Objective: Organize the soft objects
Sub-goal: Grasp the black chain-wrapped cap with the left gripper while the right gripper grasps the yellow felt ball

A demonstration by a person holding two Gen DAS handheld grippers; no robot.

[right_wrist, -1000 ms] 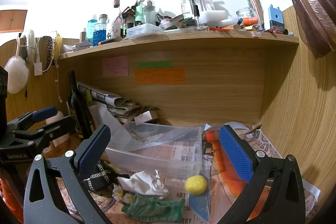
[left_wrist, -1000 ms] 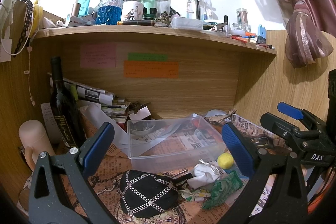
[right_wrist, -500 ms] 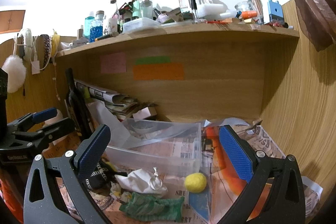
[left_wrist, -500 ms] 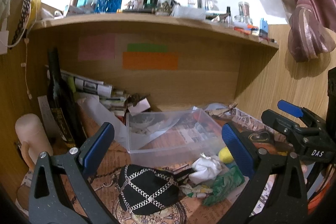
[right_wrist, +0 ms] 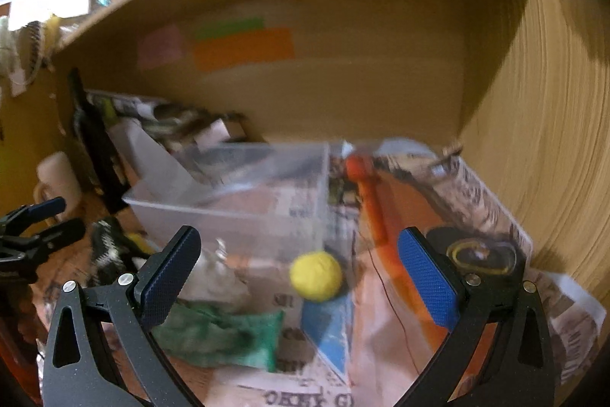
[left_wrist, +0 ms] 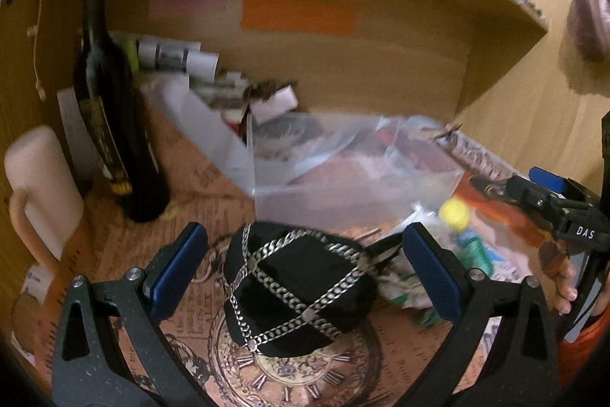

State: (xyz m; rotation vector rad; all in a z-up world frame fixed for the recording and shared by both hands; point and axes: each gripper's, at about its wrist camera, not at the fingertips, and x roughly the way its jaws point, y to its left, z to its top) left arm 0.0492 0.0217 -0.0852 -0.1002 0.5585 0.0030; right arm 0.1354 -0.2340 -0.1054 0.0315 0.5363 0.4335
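A black cap with silver chains point(left_wrist: 297, 287) lies on the printed paper, between the open jaws of my left gripper point(left_wrist: 305, 269). A yellow soft ball point(right_wrist: 315, 275) sits between the open jaws of my right gripper point(right_wrist: 297, 277), in front of a clear plastic box point(right_wrist: 232, 193). A green cloth point(right_wrist: 217, 334) and a white crumpled cloth point(right_wrist: 217, 277) lie left of the ball. The box point(left_wrist: 343, 170), ball point(left_wrist: 453, 214) and green cloth point(left_wrist: 472, 252) also show in the left wrist view. Both grippers are empty.
A dark bottle point(left_wrist: 114, 124) and a cream mug point(left_wrist: 38, 185) stand at the left. Papers pile behind the box. An orange tool point(right_wrist: 377, 216) lies right of the box. The wooden side wall point(right_wrist: 541, 124) is close on the right. A shelf overhangs the desk.
Both grippers have dropped forward and down toward the desk. The cap now lies between the left jaws, the yellow ball between the right jaws. Both views are motion-blurred.
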